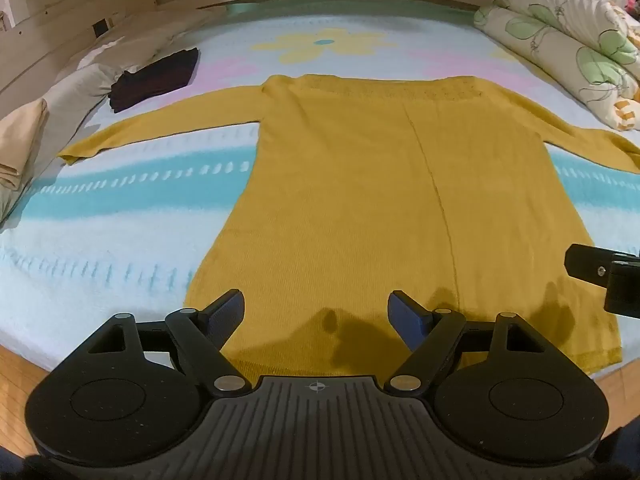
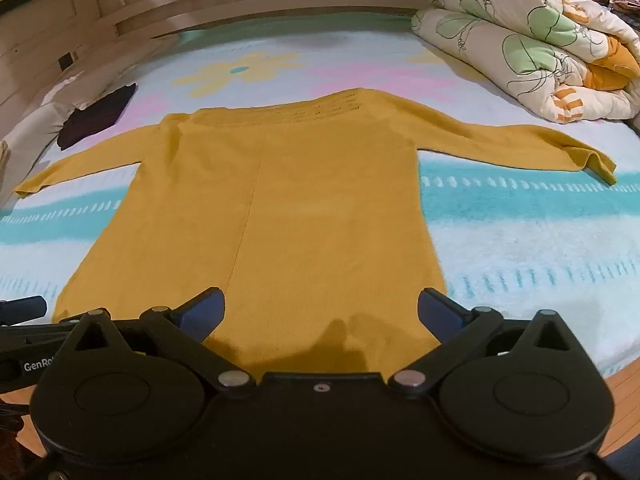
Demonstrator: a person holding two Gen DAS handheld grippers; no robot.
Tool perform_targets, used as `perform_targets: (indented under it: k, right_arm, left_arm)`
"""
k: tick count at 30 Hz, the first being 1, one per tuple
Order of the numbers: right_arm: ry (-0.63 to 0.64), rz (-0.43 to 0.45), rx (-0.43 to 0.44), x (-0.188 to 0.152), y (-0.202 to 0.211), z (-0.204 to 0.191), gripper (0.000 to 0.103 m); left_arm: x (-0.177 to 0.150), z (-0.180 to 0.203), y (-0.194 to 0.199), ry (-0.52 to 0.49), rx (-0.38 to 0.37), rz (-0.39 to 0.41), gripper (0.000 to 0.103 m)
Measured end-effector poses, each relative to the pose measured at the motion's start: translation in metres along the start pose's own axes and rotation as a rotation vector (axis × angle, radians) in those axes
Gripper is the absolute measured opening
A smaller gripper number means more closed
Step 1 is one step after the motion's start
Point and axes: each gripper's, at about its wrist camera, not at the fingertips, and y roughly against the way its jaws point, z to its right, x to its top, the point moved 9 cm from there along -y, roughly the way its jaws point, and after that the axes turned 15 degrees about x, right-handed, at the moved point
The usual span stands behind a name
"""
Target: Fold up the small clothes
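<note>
Mustard sweater point(image 1: 360, 184) flat, right cuff cropped, hem behind left claw point(image 1: 316, 316)

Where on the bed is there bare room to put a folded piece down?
Bare blanket lies right of the mustard sweater, below its sleeve, and likewise on its left. Crowded: rolled quilt far right, dark folded garment and pillows far left.
</note>
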Motion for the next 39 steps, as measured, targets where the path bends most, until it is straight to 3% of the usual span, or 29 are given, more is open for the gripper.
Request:
perform_targets:
  k: [39]
  right_arm:
    - [0.005,-0.024,0.023,-0.0014,-0.0046,-0.0072,0.102]
  left_arm:
    - [-0.001,0.0025,-0.0027,-0.009,-0.003,-0.02,0.078]
